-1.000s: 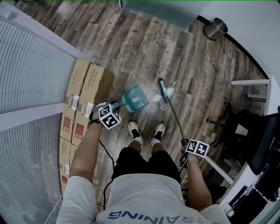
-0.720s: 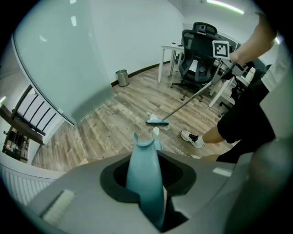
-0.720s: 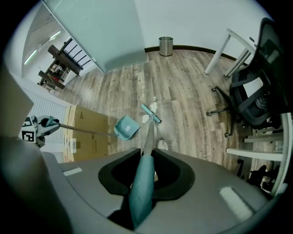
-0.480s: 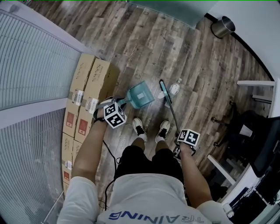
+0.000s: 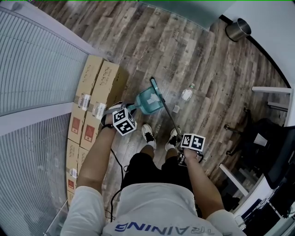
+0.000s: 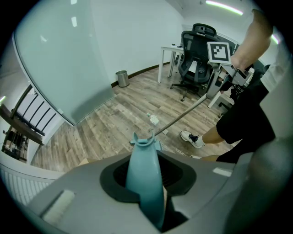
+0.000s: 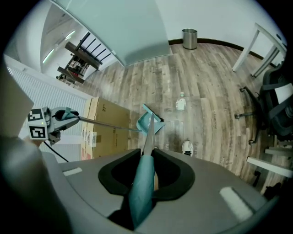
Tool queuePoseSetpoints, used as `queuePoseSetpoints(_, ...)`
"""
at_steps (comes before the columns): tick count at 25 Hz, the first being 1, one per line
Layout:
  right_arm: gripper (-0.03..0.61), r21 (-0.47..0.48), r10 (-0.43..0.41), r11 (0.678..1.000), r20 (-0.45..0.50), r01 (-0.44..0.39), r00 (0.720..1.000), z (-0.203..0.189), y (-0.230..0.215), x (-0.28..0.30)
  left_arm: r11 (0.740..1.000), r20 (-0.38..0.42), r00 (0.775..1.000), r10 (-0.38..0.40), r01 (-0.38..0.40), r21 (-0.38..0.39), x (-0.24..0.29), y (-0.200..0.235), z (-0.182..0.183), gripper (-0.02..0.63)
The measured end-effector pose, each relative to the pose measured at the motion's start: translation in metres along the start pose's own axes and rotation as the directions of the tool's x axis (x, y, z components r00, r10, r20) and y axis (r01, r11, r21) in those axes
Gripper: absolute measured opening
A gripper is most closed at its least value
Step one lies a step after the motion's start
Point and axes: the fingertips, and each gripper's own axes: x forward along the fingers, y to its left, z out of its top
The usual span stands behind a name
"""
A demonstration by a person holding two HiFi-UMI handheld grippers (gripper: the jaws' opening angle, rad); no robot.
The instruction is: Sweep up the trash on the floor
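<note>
Floorboards (image 5: 152, 41) run bare and open from the person's shoes (image 5: 147, 133) to the far glass wall (image 5: 170, 11), with a metal bin (image 5: 238, 29) off in the corner. Cardboard boxes (image 5: 94, 99) line the blinds on the person's left, close beside the teal dustpan (image 5: 148, 101). The left gripper (image 6: 145, 180) has its fingers clamped round the pan's handle. The right gripper (image 7: 145, 176) has its fingers closed on the teal grip of the broom (image 5: 169, 120), whose head lies along one edge of the pan. A plastic bottle (image 5: 186, 94) and a small scrap (image 5: 175, 109) lie just right of the broom, clear of the pan. An office chair (image 5: 258, 138) and a white table (image 5: 272, 87) crowd the right side.
</note>
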Motion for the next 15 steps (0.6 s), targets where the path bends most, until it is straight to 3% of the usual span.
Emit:
queuePoseSetpoints(3,0.108,-0.074,0.012,0.997,-0.03,-0.014,0.999,-0.006,0.02,0.003,1.0,0.001,1.0,0.0,0.0,0.0,0.0,0.0,-0.001,0.097)
queuePoseSetpoints(9,0.108,-0.1,0.065,0.992,-0.095,-0.075,0.993,-0.025,0.041,0.005,1.0,-0.002,1.0,-0.001,0.001,-0.001,0.001,0.0,0.0,0.097)
queuePoseSetpoints(15,0.108,-0.142,0.046,0.989,-0.056,-0.053,0.997,-0.017,0.032,-0.012,1.0,0.001,1.0,0.004,-0.004,0.003,0.001,0.0,-0.001,0.098)
